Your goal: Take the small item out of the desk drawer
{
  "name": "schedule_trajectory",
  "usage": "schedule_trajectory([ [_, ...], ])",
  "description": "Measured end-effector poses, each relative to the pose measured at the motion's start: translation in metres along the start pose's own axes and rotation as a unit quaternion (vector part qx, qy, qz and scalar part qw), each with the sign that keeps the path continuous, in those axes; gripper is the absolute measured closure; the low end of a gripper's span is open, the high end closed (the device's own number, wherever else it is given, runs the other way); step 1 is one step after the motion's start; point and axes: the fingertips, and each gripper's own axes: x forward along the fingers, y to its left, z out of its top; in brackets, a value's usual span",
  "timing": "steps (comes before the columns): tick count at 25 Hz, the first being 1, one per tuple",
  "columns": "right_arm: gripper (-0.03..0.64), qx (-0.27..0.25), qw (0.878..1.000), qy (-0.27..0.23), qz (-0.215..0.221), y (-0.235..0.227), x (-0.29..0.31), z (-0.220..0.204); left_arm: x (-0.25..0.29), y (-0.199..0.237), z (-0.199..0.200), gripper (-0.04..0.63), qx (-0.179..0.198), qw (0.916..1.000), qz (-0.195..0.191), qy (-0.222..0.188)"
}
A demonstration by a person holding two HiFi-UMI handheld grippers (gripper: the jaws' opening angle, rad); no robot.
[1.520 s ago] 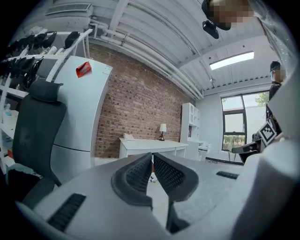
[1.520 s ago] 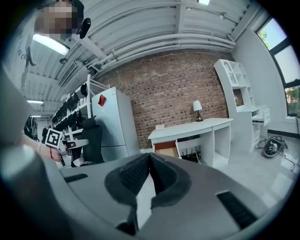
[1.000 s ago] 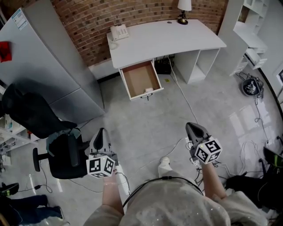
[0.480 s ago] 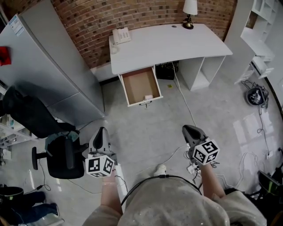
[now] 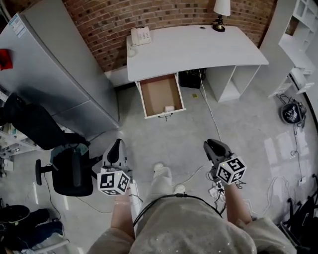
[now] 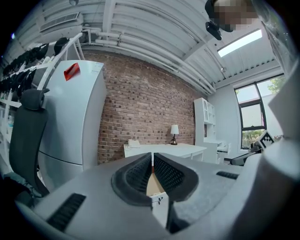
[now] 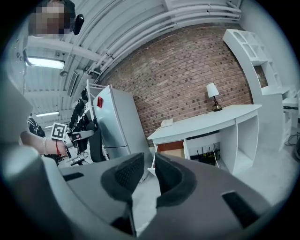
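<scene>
The white desk (image 5: 194,47) stands against the brick wall, its wooden drawer (image 5: 160,94) pulled open. A small pale item (image 5: 169,108) lies at the drawer's front edge. Both grippers hang over the floor, well short of the desk. My left gripper (image 5: 117,148) is shut, its tips meeting with nothing between them; the left gripper view shows this gripper (image 6: 152,157) aimed at the drawer (image 6: 151,185). My right gripper (image 5: 212,147) has just been opening its jaws. The right gripper view shows a gap and nothing between this gripper's (image 7: 150,161) pads, with the drawer (image 7: 171,149) ahead.
A tall grey cabinet (image 5: 54,64) stands left of the desk, a black office chair (image 5: 72,171) beside my left gripper. A telephone (image 5: 140,35) and lamp (image 5: 221,10) sit on the desk. Cables (image 5: 206,114) and a power strip (image 5: 216,189) lie on the floor. White shelving (image 5: 303,44) lines the right.
I have taken a step: a shoe now shows on the floor between the grippers. Both grippers have been carried along with me, and the desk has shifted right in the view.
</scene>
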Motion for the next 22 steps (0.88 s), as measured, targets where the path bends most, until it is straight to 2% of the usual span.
schedule_trajectory([
  [9,0.526,0.023,0.999,0.025,-0.007,-0.020,0.047,-0.011,0.067,0.022,-0.019,0.577,-0.006,0.9998,-0.013,0.017],
  [14,0.526,0.018,0.998,0.053,0.003,-0.034,0.095,-0.003,0.115,0.038,-0.021,0.577,-0.020,0.9995,-0.015,0.017],
  [22,0.523,0.006,0.994,0.107,0.033,-0.038,0.183,-0.006,0.180,0.075,-0.040,0.577,-0.030,0.9982,-0.026,0.046],
])
